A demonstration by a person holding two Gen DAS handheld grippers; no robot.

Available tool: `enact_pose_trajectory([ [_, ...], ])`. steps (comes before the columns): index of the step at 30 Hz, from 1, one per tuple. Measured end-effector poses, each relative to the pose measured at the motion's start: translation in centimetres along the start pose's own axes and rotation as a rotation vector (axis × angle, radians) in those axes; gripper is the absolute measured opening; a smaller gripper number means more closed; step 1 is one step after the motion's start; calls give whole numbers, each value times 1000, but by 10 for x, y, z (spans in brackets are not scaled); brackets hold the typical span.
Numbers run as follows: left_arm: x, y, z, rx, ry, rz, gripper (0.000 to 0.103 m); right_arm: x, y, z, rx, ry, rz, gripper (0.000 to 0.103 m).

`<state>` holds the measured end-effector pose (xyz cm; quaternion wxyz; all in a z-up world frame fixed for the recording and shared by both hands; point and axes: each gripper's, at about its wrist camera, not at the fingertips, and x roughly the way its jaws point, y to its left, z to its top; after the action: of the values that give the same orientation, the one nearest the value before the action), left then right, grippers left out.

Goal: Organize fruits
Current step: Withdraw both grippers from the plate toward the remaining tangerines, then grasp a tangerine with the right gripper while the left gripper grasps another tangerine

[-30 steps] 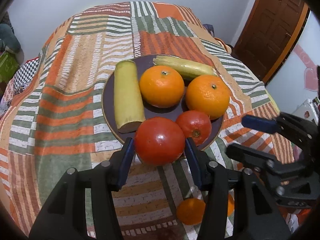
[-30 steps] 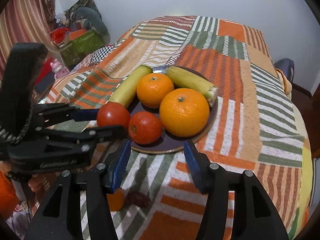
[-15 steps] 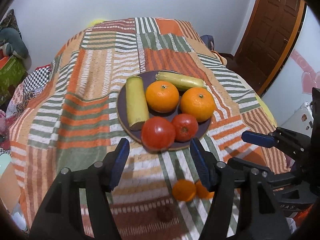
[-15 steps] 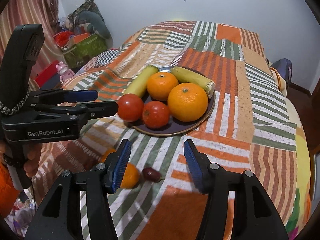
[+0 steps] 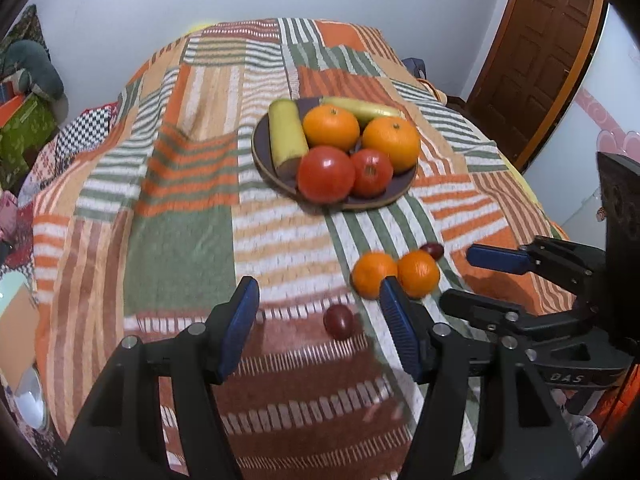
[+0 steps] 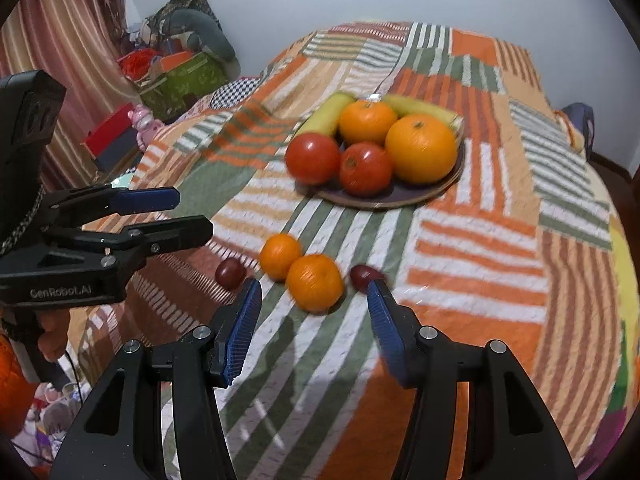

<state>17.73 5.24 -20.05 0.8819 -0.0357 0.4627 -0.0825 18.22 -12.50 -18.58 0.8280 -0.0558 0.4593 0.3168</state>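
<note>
Lying just ahead of right tool point(image 6: 314, 310), small orange point(image 6: 315, 282).

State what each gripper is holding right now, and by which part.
Nothing is held. The left gripper and right gripper both stand open over the bedspread; the small oranges and dark plums lie loose, ungripped.

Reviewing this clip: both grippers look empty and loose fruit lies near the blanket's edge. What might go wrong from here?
1. The plate is crowded, and the big tomato sits at its rim, so adding fruit may knock it off.
2. The two small oranges touch; gripping one may roll the other.
3. The dark grapes are small and could be squashed.
</note>
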Motion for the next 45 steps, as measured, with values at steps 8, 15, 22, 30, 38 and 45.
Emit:
enact_pose_trajectory([
  [8,5,0,-12,-4,8,-35,46,21,7,-1,-1,57,12,47],
  [15,14,-2,-14,-8,26,-57,46,30,1,3,7,53,-20,45],
  [22,18,-10,-11,-2,35,-81,46,33,3,3,-34,44,-30,33],
  [30,35,-27,-4,29,56,-97,46,5,-8,0,-7,-11,-1,33],
  [38,59,-38,5,51,86,-76,40,-13,-24,-1,19,-43,-27,33],
  [45,56,-36,7,49,68,-67,32,-19,-32,0,30,-58,-37,33],
])
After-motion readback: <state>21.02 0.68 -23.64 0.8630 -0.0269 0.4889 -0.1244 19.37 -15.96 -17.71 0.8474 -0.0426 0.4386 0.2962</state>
